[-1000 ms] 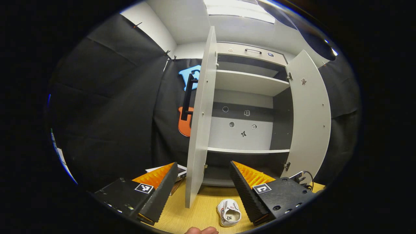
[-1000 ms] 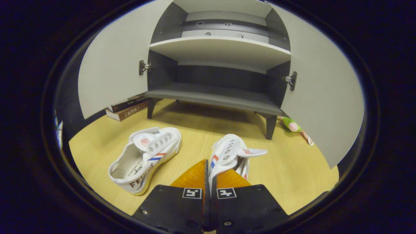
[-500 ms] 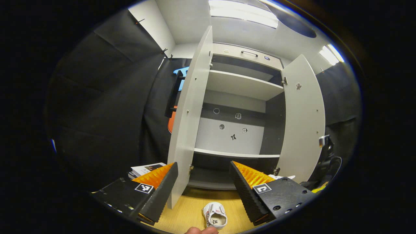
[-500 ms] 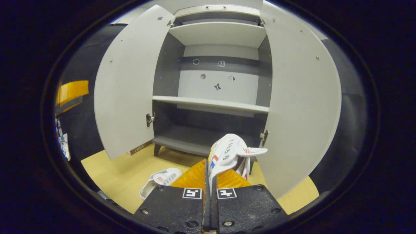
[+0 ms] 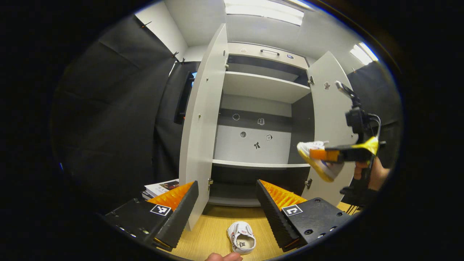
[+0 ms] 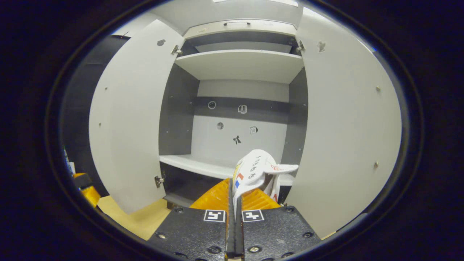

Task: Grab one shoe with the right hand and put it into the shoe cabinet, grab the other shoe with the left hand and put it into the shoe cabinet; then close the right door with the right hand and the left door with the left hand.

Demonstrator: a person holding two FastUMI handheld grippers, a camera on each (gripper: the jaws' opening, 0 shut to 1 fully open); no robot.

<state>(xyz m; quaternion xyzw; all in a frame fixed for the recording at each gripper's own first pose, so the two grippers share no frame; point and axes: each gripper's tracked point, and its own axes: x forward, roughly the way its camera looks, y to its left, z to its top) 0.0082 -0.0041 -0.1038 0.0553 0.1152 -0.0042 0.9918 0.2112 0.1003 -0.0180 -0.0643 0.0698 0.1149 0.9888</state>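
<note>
Shoe point(image 6: 255, 170) held by the right gripper point(image 6: 233, 203), whose fingers are pressed together on the edge of its white canvas upper; the toe points forward toward the open shoe cabinet point(image 6: 241, 65), at about the level of the middle shelf point(image 6: 188, 165). In the left gripper view the same shoe point(image 5: 319, 161) appears raised in the air in front of the right door point(image 5: 328, 119), carried by the right gripper point(image 5: 326, 155) with a hand point(image 5: 373, 174) around its grip. Second shoe point(image 5: 241, 237), white with its opening upward, lying on the wooden floor point(image 5: 214, 232) in front of the cabinet, between the two fingers of the left gripper point(image 5: 227, 197) as seen from behind. Left gripper fingers spread wide, holding nothing, above the floor and well apart from the shoe below.

Both cabinet doors stand open: the left door point(image 5: 201, 119) swung out edge-on toward the left gripper, with a dark handle point(image 5: 181, 103) on its outer face; the right door swung out to the far side. Inside, an upper shelf point(image 5: 262, 85), the middle shelf and a dark bottom compartment point(image 5: 235, 188); small stickers point(image 5: 256, 145) on the back panel. A drawer front with a handle point(image 5: 270, 52) tops the cabinet. Stacked books point(image 5: 159, 188) lie on the floor left of the cabinet.
</note>
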